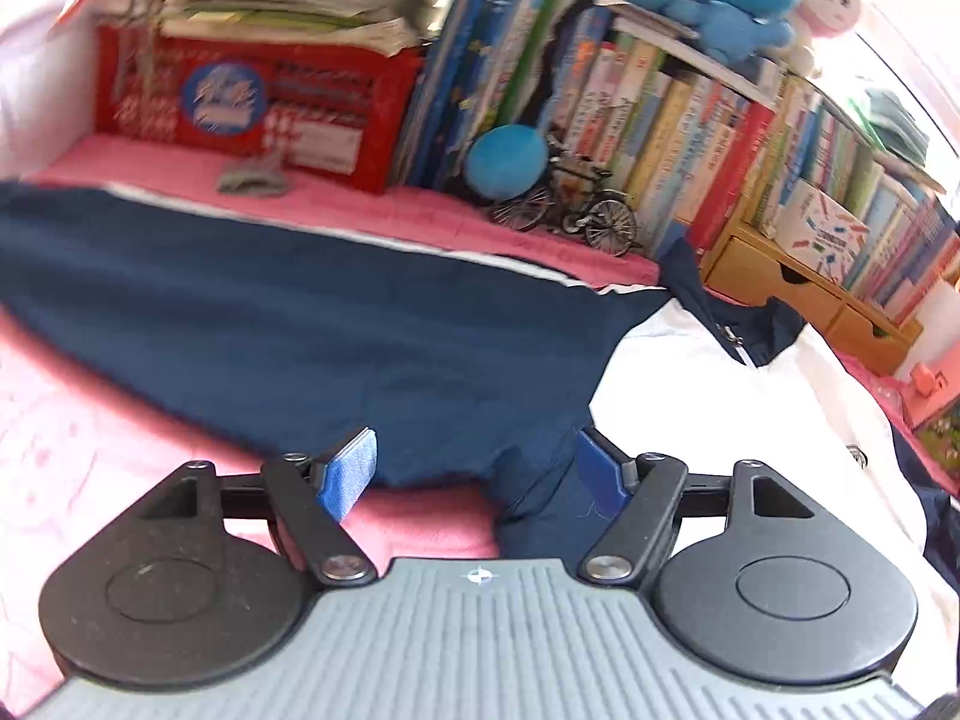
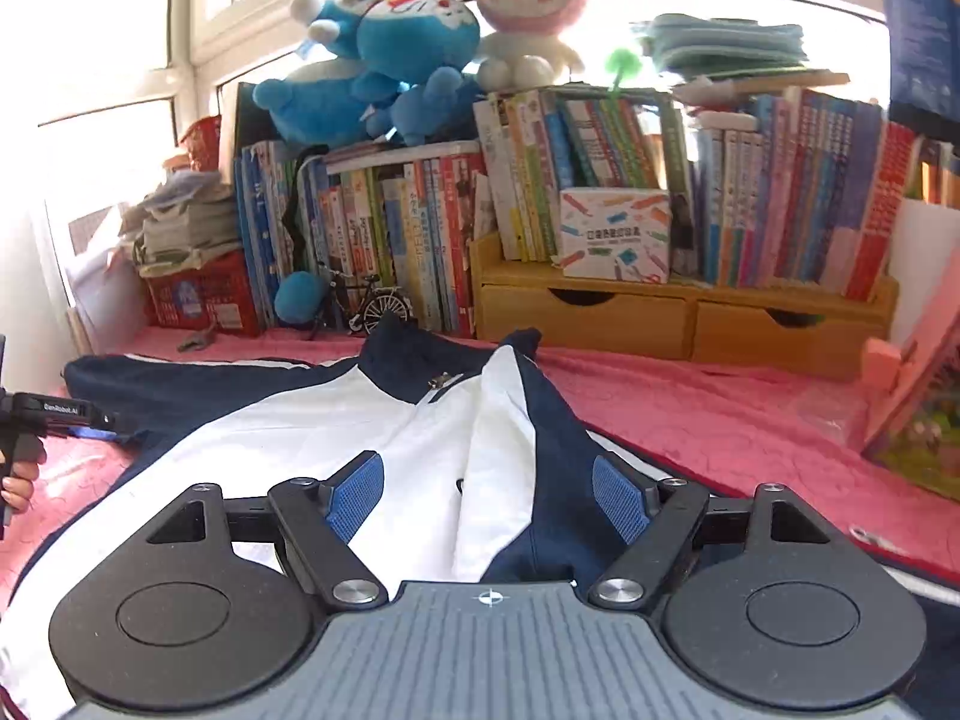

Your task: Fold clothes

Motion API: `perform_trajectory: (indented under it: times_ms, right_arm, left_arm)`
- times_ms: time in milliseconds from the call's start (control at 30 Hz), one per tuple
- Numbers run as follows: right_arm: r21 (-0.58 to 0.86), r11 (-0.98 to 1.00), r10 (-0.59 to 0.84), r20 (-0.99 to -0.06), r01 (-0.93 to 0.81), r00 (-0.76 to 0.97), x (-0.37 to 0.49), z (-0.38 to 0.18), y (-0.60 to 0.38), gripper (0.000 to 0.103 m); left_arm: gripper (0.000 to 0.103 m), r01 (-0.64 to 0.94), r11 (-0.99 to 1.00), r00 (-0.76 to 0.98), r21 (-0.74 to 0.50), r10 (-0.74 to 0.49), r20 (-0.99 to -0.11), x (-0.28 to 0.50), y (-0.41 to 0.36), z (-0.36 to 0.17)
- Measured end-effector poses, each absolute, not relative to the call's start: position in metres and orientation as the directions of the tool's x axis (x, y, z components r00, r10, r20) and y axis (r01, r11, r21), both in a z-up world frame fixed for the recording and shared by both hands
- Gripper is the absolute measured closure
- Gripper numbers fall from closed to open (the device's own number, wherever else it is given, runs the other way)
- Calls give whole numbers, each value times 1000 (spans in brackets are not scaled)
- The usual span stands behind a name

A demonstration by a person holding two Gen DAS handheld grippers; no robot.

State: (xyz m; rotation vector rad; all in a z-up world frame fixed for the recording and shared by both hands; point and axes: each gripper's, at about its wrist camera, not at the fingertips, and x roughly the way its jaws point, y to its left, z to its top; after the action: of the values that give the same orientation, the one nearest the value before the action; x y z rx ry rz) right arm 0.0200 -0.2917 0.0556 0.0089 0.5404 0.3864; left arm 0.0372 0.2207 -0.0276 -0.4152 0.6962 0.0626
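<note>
A navy and white zip jacket [image 2: 384, 438] lies spread on the pink bedspread [image 2: 720, 414]. Its navy sleeve [image 1: 288, 312] stretches out to the left, and its white body [image 1: 720, 408] lies to the right. My left gripper [image 1: 480, 468] is open, low over the sleeve's underarm edge, with navy cloth between its fingers. My right gripper [image 2: 489, 495] is open above the jacket's front, over a fold where the navy right sleeve [image 2: 552, 456] lies across the white panel. The left gripper also shows at the left edge of the right wrist view [image 2: 36, 420].
Rows of books [image 2: 780, 204] and a wooden drawer unit [image 2: 678, 318] line the back. Plush toys [image 2: 384, 60] sit on top. A small model bicycle [image 1: 576, 204], a blue ball [image 1: 507, 159] and a red box [image 1: 252, 102] stand behind the sleeve. A picture book [image 2: 918, 414] leans at right.
</note>
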Motion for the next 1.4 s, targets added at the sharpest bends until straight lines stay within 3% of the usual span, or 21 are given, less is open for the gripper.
perform_trajectory:
  times_ms: [133,233,333,400,500,567,600,633,700,733,833,933,1000,1067,1133,1200,1267,1300,1333,1400]
  right_arm:
    - [201,962,266,-547,-184,794,-29,59,-342,21]
    - [446,895,299,-556,-25,775,-53,40,-390,13]
    - [665,735,334,-528,134,781,-54,-2,-426,13]
    - [727,657,317,-508,200,801,-47,-26,-436,12]
    - [746,617,276,-502,249,819,-26,-50,-440,12]
    - [697,663,219,-531,274,819,-6,-51,-432,13]
    - [670,685,189,-543,287,818,3,-52,-429,24]
    - [642,706,158,-555,299,817,13,-53,-425,51]
    - [589,730,101,-593,346,799,32,-51,-426,80]
    - [562,740,72,-611,369,788,42,-49,-426,86]
    - [429,819,-78,-575,382,814,61,-27,-432,90]
    - [231,896,-212,-526,378,824,74,-5,-426,91]
    - [149,915,-236,-556,375,797,79,-4,-423,89]
    - [93,925,-247,-593,369,766,79,-8,-421,82]
    - [117,927,-213,-618,357,756,69,-14,-422,52]
    - [295,906,-57,-625,303,779,52,-17,-427,43]
    - [486,845,135,-596,222,792,41,-23,-426,37]
    - [576,797,229,-566,181,792,35,-26,-426,30]
    - [614,775,283,-547,148,788,32,-28,-422,25]
    - [626,773,336,-538,100,773,32,-32,-405,22]
  left_arm:
    - [29,-316,831,770,-458,-57,-635,36,246,-38]
    - [24,-350,793,793,-498,-32,-608,39,253,-42]
    - [17,-374,769,815,-518,6,-579,44,254,-46]
    - [11,-378,759,831,-530,26,-556,48,255,-49]
    - [10,-406,761,835,-507,83,-544,55,253,-50]
    - [22,-443,762,828,-472,146,-541,60,249,-52]
    - [50,-487,764,805,-423,205,-557,64,249,-53]
    - [82,-532,762,776,-369,266,-572,69,248,-54]
    - [103,-582,747,746,-322,333,-576,77,258,-57]
    - [103,-601,736,738,-313,360,-571,81,267,-57]
    - [103,-676,691,698,-255,489,-524,91,296,-45]
    - [102,-654,681,718,-330,421,-555,93,328,-31]
    - [97,-593,705,748,-390,301,-592,86,334,-29]
    - [78,-518,758,765,-396,204,-611,71,322,-33]
    - [53,-442,801,774,-402,115,-622,51,303,-40]
    - [46,-381,798,788,-467,15,-616,32,288,-48]
    - [32,-353,767,790,-536,-63,-609,23,280,-55]
    - [23,-340,762,801,-551,-72,-594,22,274,-57]
    - [12,-327,759,813,-563,-77,-577,21,269,-58]
    - [0,-321,763,829,-560,-59,-556,30,261,-60]
